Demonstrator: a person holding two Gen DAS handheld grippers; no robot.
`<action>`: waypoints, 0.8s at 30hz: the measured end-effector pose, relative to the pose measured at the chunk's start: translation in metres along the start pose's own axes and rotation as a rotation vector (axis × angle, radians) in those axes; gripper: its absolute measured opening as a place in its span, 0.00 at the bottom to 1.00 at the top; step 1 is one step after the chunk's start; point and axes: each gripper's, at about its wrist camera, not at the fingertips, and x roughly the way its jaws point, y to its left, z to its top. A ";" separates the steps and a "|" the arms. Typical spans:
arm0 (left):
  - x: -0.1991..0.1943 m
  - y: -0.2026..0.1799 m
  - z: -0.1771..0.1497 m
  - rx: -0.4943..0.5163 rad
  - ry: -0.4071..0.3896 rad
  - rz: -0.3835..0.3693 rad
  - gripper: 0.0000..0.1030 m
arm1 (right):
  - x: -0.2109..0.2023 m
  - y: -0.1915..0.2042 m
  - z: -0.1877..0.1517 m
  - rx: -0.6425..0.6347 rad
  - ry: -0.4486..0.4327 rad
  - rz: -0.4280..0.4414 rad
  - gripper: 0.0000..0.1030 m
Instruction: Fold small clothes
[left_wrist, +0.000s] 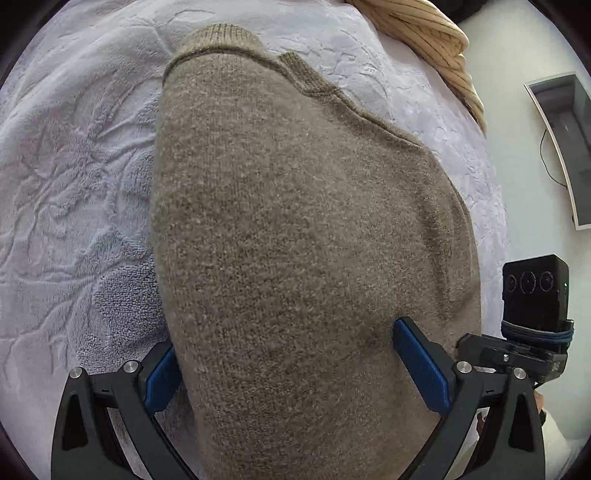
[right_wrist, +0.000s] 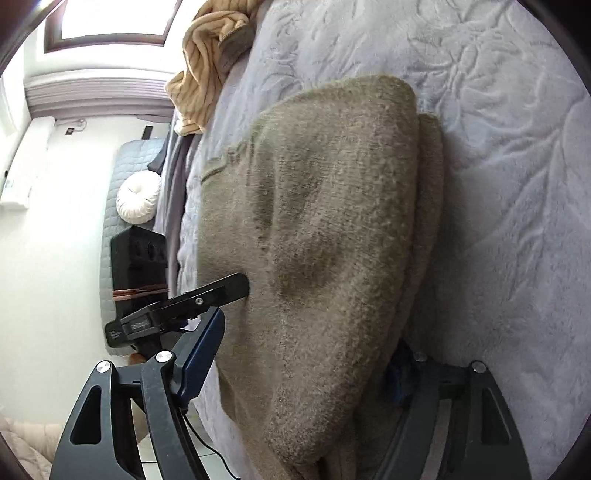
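Your folded brown sweater (left_wrist: 295, 221) lies on the lavender bedspread (left_wrist: 74, 184), doubled over, apparently just laid down to finish a fold. Both the left gripper (left_wrist: 291, 369) and the right gripper (right_wrist: 295, 373) straddle its near edge, jaws wide, pads not visibly pinching the knit.

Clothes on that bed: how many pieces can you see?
2: a brown knitted sweater spread in the middle, and a striped cream garment bunched at the bed's far edge. Others may be hidden.

White walls (right_wrist: 74, 206), bright window (right_wrist: 110, 18) — lilac embossed bedspread (right_wrist: 498, 184), quilted headboard (right_wrist: 129, 162), round cushion (right_wrist: 138, 197).
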 end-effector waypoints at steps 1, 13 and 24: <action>0.000 -0.003 0.000 0.010 0.000 0.005 1.00 | 0.004 -0.004 0.000 0.011 0.005 0.008 0.76; -0.035 -0.033 -0.016 0.062 -0.081 0.064 0.53 | 0.013 0.013 -0.001 0.097 -0.008 0.203 0.32; -0.114 -0.031 -0.062 0.098 -0.127 0.033 0.53 | 0.013 0.078 -0.040 0.097 -0.027 0.316 0.32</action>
